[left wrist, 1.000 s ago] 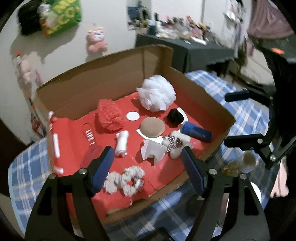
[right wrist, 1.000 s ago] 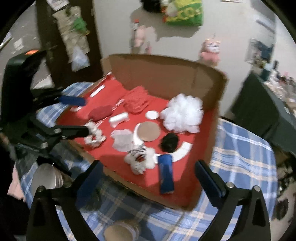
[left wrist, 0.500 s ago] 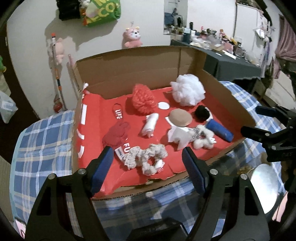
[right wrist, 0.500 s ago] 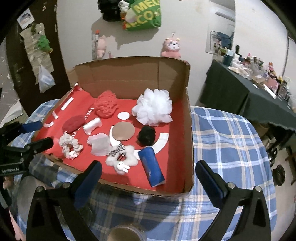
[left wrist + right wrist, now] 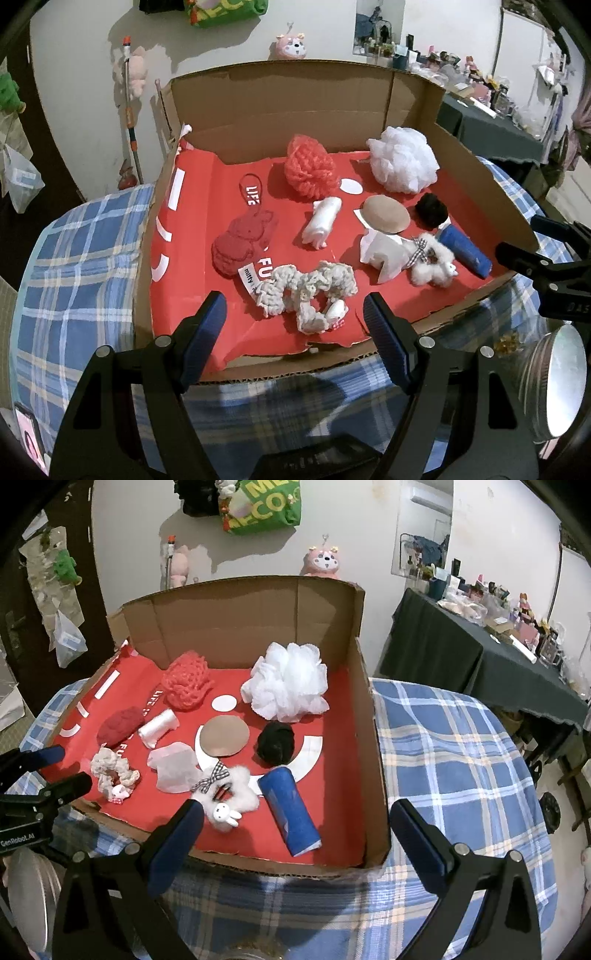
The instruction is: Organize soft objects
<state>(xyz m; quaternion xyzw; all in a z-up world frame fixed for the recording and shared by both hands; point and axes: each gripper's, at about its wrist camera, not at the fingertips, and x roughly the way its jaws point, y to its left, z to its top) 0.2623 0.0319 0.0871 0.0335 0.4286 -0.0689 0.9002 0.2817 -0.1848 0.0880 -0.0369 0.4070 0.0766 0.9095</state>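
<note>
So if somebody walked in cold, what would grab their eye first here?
Probably the cardboard box with its bright red floor, on the blue plaid cloth. Then the fluffy white bath pouf at the back beside the red knitted pouf, and the blue roll lying nearest the right gripper.

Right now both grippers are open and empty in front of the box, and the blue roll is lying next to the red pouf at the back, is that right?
Not quite. The blue roll lies at the near edge of the box, beside the fluffy bunny clip; the red pouf sits at the back, as the right wrist view shows. The left gripper and right gripper are indeed open and empty.
</note>
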